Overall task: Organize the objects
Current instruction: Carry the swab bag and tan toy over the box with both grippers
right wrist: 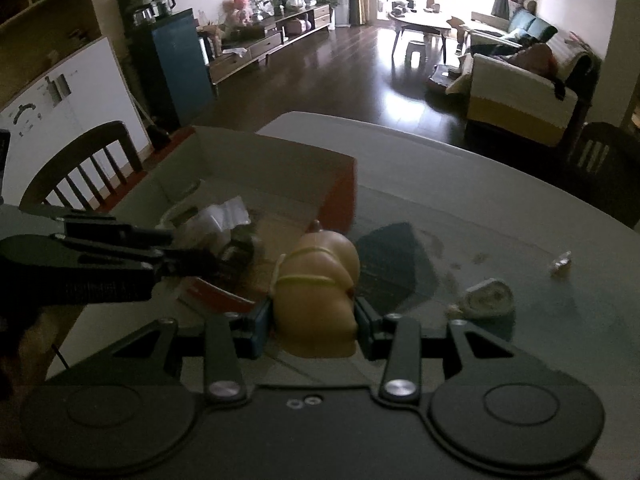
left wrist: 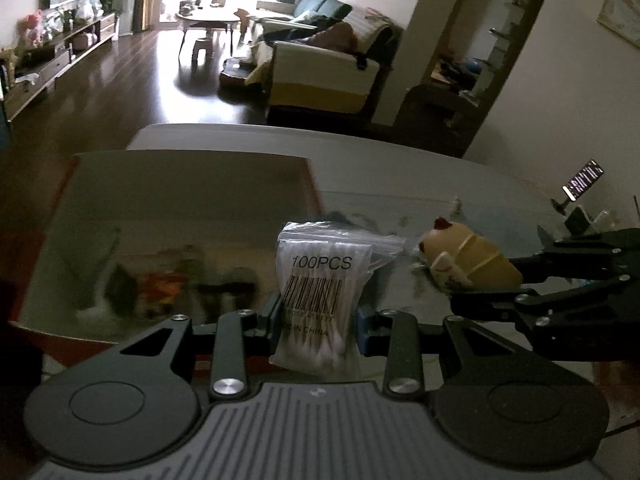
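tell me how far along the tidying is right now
Some things already lie in the open box, so packing has begun. In hand: the left gripper is shut on a bag of cotton swabs, and the right gripper is shut on a yellow toy; neither is in the box yet. Left on the table: a dark pad, a small roll and a wrapped bit.

The box's [left wrist: 120,208] contents are smeared by blur in the left wrist view. The cotton-swab bag's [left wrist: 320,280] lower print is illegible. The yellow toy's [right wrist: 316,292] face stays unreadable.
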{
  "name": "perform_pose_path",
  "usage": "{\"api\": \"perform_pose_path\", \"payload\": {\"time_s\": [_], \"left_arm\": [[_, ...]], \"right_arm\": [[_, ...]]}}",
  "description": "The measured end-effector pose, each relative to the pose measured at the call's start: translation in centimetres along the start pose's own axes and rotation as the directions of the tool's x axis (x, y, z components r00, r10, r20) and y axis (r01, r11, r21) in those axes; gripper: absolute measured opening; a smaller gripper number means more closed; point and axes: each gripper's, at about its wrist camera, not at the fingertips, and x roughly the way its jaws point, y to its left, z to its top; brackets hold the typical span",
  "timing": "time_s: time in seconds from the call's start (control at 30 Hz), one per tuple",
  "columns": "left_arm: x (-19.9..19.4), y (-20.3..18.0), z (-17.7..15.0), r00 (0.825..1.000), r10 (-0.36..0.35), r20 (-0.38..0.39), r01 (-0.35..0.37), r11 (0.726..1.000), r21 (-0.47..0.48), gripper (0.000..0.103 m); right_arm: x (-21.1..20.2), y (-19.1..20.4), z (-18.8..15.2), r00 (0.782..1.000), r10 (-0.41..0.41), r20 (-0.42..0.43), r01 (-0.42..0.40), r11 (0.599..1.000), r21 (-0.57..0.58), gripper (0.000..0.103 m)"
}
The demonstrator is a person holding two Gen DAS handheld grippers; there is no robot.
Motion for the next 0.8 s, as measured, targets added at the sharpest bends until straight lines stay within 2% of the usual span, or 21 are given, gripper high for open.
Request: {"api": "perform_pose_path", "payload": {"time_s": [0.4,0.57,0.8], "left_arm": [[-1.9,7.6,0.9,0.997,0.077,0.019,-0.077,0.997,0.006,0.034],[-1.5,10.2,1.7,0.993,0.113,0.017,-0.113,0.993,0.019,0.034],[0.8,11.8,2.9,0.989,0.151,-0.004,-0.150,0.985,0.081,0.034]], "right_arm": [[3.3,5.5,2.6,1.000,-0.007,0.011,0.007,0.999,-0.031,0.042],[5.2,6.6,3.9,0.999,-0.035,0.012,0.036,0.999,-0.036,0.042],[8.3,7.9,5.2,0.998,-0.063,-0.007,0.062,0.995,-0.072,0.042]]}}
